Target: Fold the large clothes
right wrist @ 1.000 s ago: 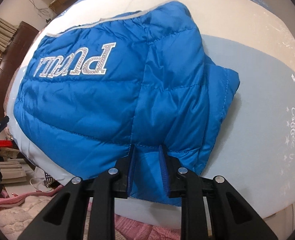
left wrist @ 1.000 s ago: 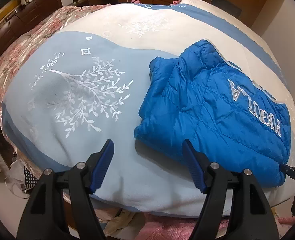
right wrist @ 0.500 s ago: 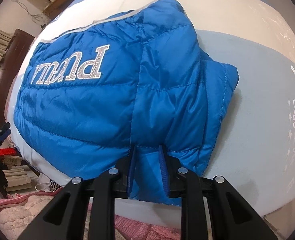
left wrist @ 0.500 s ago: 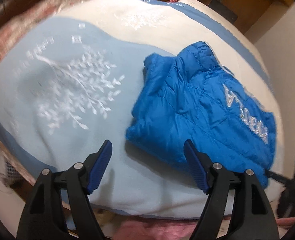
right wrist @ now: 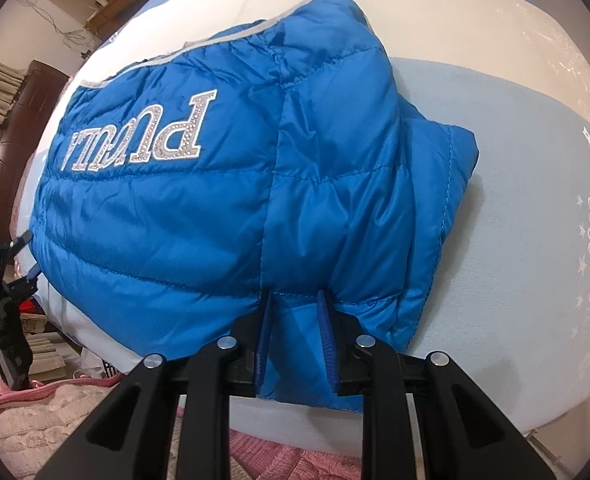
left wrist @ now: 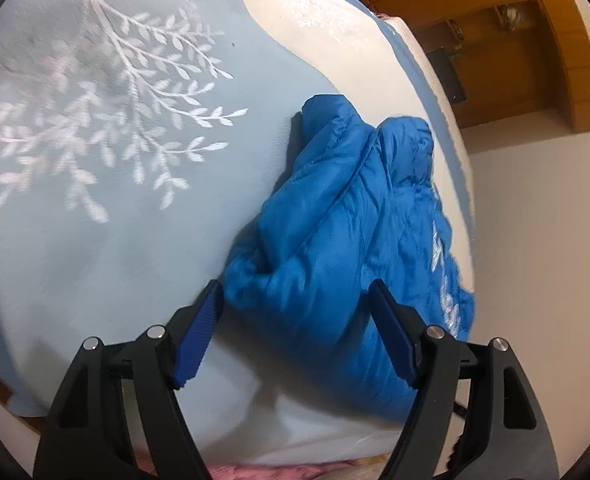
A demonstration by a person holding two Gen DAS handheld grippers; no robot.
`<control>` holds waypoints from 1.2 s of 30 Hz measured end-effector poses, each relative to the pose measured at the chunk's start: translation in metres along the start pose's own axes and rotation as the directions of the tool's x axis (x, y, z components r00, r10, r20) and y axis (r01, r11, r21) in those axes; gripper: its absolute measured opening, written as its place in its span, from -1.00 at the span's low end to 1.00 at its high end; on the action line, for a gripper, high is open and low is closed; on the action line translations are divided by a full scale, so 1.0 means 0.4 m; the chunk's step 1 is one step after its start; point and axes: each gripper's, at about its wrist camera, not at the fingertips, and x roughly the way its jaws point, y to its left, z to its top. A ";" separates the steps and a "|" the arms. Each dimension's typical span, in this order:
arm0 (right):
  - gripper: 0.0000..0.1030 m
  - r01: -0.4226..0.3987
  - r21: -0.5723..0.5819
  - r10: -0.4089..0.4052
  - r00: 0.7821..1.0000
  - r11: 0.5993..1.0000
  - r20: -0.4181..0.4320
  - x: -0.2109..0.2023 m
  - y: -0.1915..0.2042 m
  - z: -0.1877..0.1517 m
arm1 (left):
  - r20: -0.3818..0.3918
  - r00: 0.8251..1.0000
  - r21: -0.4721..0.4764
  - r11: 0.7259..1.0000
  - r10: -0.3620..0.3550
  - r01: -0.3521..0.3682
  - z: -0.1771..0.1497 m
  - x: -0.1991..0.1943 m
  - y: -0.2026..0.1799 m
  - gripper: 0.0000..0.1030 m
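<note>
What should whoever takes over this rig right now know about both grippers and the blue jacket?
Right gripper: shut on the near hem of the blue puffer jacket.
Left gripper: open, its fingers straddling a bunched corner of the jacket, nothing gripped yet.
Jacket: lies on the light blue bedspread near the bed's edge, lettering facing up.
Done: jacket looks partly folded, one side tucked over.
Left: probably close the left gripper on that corner, then lift both ends for the next fold.
</note>
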 end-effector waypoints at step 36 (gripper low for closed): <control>-0.33 -0.058 0.031 0.056 0.997 0.998 0.051 -0.057 -0.029 -0.010 | 0.081 0.995 0.105 0.993 0.052 -0.061 -0.010 -0.004 -0.099 -0.42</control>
